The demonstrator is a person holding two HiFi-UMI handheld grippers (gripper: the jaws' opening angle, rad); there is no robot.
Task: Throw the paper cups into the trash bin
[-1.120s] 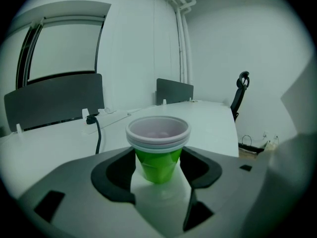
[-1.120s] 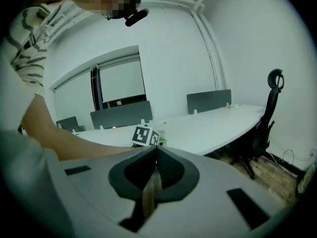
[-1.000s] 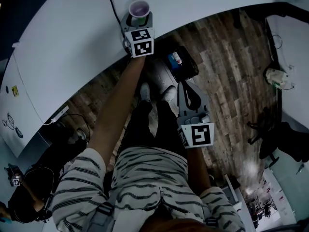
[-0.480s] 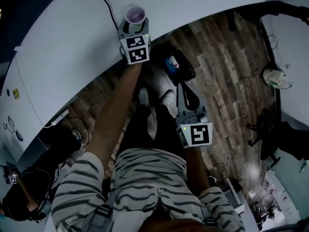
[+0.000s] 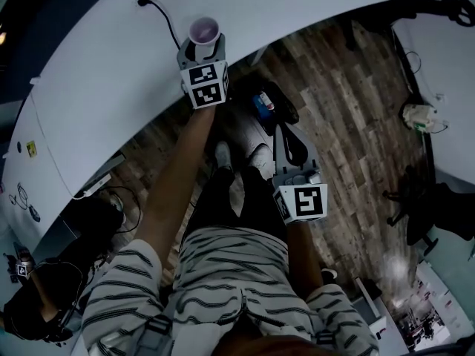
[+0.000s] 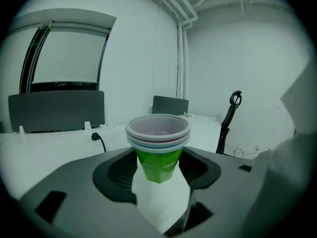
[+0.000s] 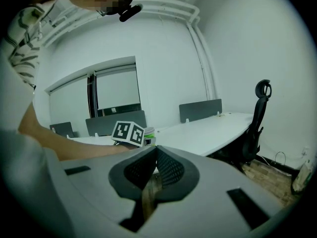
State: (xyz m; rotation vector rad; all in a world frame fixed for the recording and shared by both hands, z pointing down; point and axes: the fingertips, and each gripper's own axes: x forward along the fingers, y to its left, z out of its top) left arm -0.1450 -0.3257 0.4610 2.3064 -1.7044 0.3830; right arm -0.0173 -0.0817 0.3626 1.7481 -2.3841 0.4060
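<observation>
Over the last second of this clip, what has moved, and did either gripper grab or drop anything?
The left gripper, shut on the stack of paper cups, has edged slightly over the white table toward the cable plug. Nothing was taken hold of or let go. The right gripper stays shut and empty, low over the wooden floor.

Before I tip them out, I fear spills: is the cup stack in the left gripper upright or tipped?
Upright: the paper cups stand mouth-up, rims level, clamped between the left gripper's jaws.
</observation>
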